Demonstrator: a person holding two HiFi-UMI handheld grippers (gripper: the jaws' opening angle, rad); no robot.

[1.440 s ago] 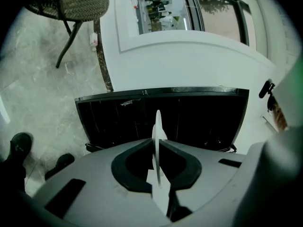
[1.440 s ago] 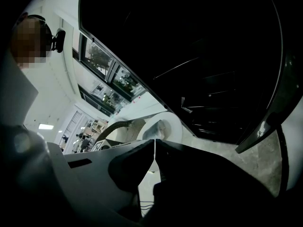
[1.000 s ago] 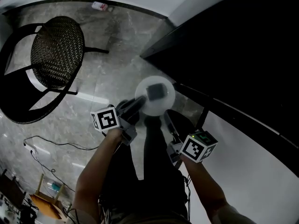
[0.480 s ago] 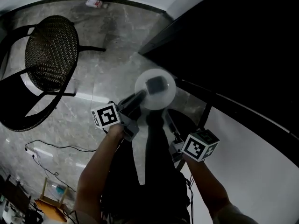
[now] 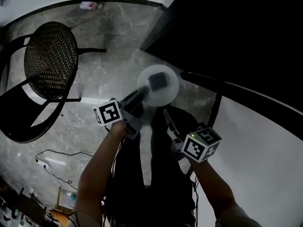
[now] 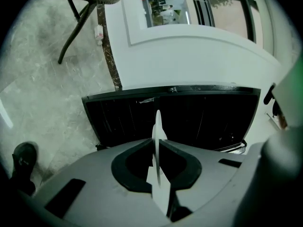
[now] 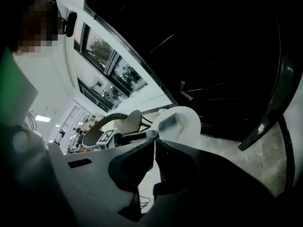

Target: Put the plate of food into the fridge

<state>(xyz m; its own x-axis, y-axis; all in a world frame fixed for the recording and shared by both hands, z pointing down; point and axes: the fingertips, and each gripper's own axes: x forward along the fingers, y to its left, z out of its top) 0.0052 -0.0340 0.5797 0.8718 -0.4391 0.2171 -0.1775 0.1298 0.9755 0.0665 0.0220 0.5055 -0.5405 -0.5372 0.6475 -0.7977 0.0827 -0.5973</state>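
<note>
Carrying step: left claw (image 5: 141, 97) clamped on plate (image 5: 158, 85) rim, right claw (image 5: 166, 114) closed, empty. Next: probably open the dark fridge (image 5: 236, 32), upper right.

This is looking like an open-plan office or test space with a home-style corner set up in it, not a lived-in kitchen. A polished grey marble-patterned floor (image 5: 94, 41) is running up to a plain white wall (image 6: 199, 56). A black woven-seat chair on a black metal frame (image 5: 49, 56) is sitting alone. A thin black cable (image 5: 61, 154) is trailing loose to a white power strip (image 5: 47, 162). A tall black fridge (image 5: 246, 32) is standing nearby. Ceiling light panels (image 7: 41, 118) are glowing in a bright room beyond.
</note>
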